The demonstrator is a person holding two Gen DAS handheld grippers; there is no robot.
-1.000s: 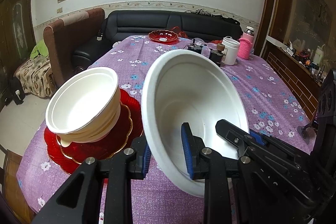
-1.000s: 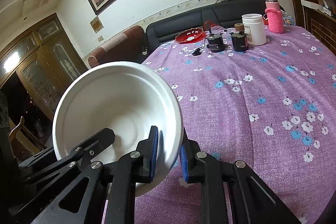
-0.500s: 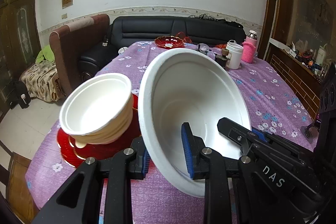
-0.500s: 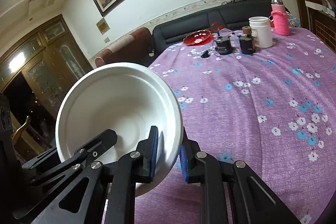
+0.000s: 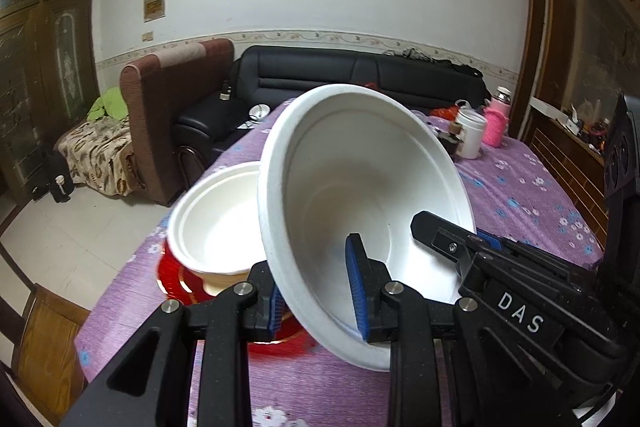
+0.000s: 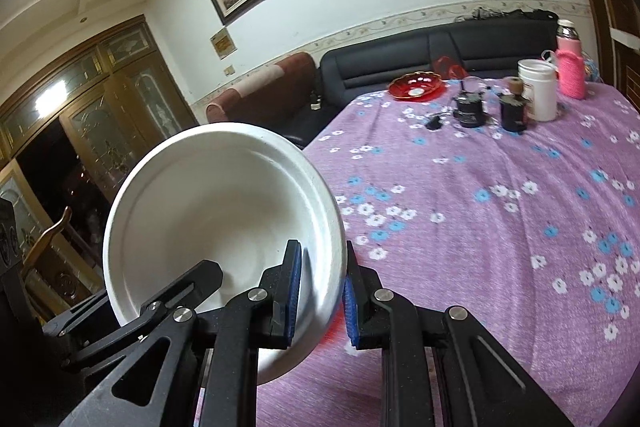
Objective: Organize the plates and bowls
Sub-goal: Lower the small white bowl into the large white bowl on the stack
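Both grippers grip one large white bowl (image 5: 360,179), held tilted above the purple floral table (image 5: 540,195). My left gripper (image 5: 316,291) is shut on its near-left rim. My right gripper (image 6: 320,291) is shut on the bowl's (image 6: 216,211) right rim. To the left, below the bowl, a stack of white bowls (image 5: 216,223) sits on stacked red plates (image 5: 176,279). The held bowl hides part of the stack. The other gripper's black fingers (image 5: 460,243) reach into the bowl from the right.
At the table's far end stand a red dish (image 6: 418,85), two dark jars (image 6: 470,109), a white tub (image 6: 538,89) and a pink bottle (image 6: 570,67). A black sofa (image 5: 360,75) and a brown armchair (image 5: 168,107) stand beyond. A wooden chair (image 5: 44,339) is at the near left.
Both grippers have lifted and carried the large bowl left, toward the stack on the red plates; its rim now overlaps the stack's right edge. Both grips are unchanged.
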